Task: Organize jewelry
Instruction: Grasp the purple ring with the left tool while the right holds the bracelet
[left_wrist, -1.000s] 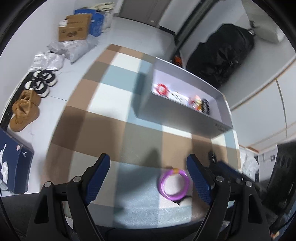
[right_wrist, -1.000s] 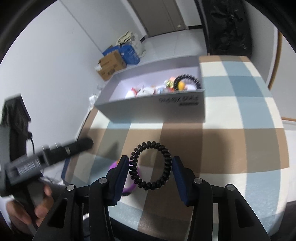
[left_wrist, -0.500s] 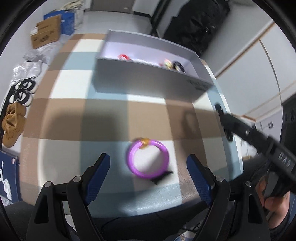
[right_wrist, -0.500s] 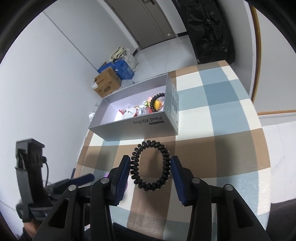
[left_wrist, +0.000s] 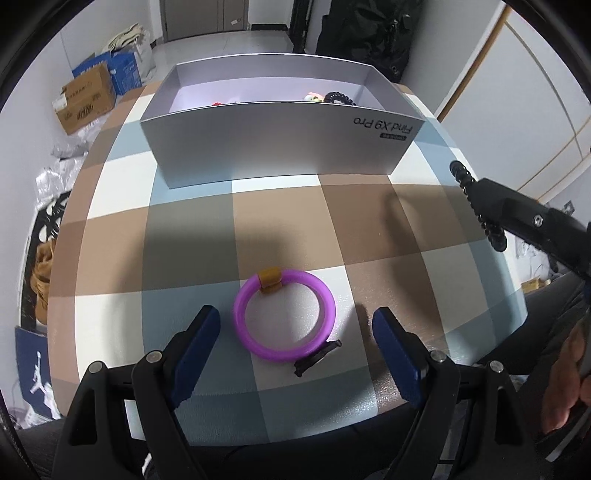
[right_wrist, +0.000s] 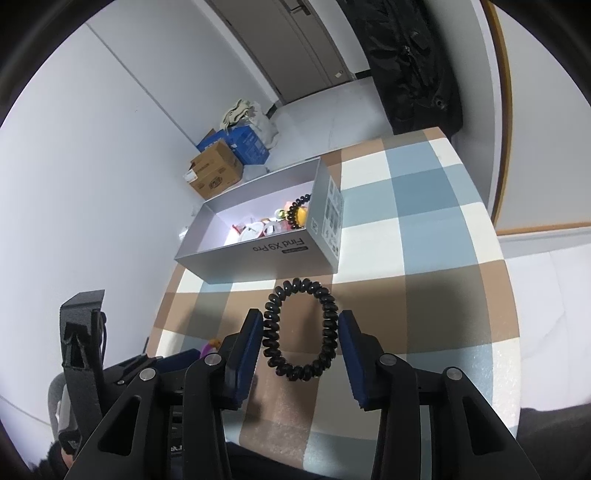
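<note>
In the left wrist view, at the far left edge, brown shoes (left_wrist: 41, 273) lie on the floor. In the upper left sit a brown cardboard box (left_wrist: 85, 99) and a blue box (left_wrist: 127, 72) beside it. The checked worktop (left_wrist: 192, 236) fills the middle. At the top middle stands a grey box (left_wrist: 280, 144) with its top open, and small bits of jewelry peek over its wall. Low in the middle a purple ring (left_wrist: 284, 314) with a small orange band lies flat on the worktop, and a little black clip (left_wrist: 317, 358) touches its lower right side. The left tongs (left_wrist: 295, 332) are spread wide, one finger on each side of the purple ring and not touching it. At the right edge the other tool pokes in, with a black coil hair tie (left_wrist: 476, 206) on it.

In the right wrist view, the left tool shows dark in the lower left, and a bit of purple peeks out behind it. The brown box and blue box sit left of the middle, near the white wall. The grey box (right_wrist: 266, 254) stands in the middle, with a dark bead band inside at its right end. Below it, the right tongs (right_wrist: 301, 341) squeeze the black coil hair tie (right_wrist: 301, 332) from both sides and hold it up off the worktop. A big black bag (right_wrist: 410, 59) stands in the upper right.
</note>
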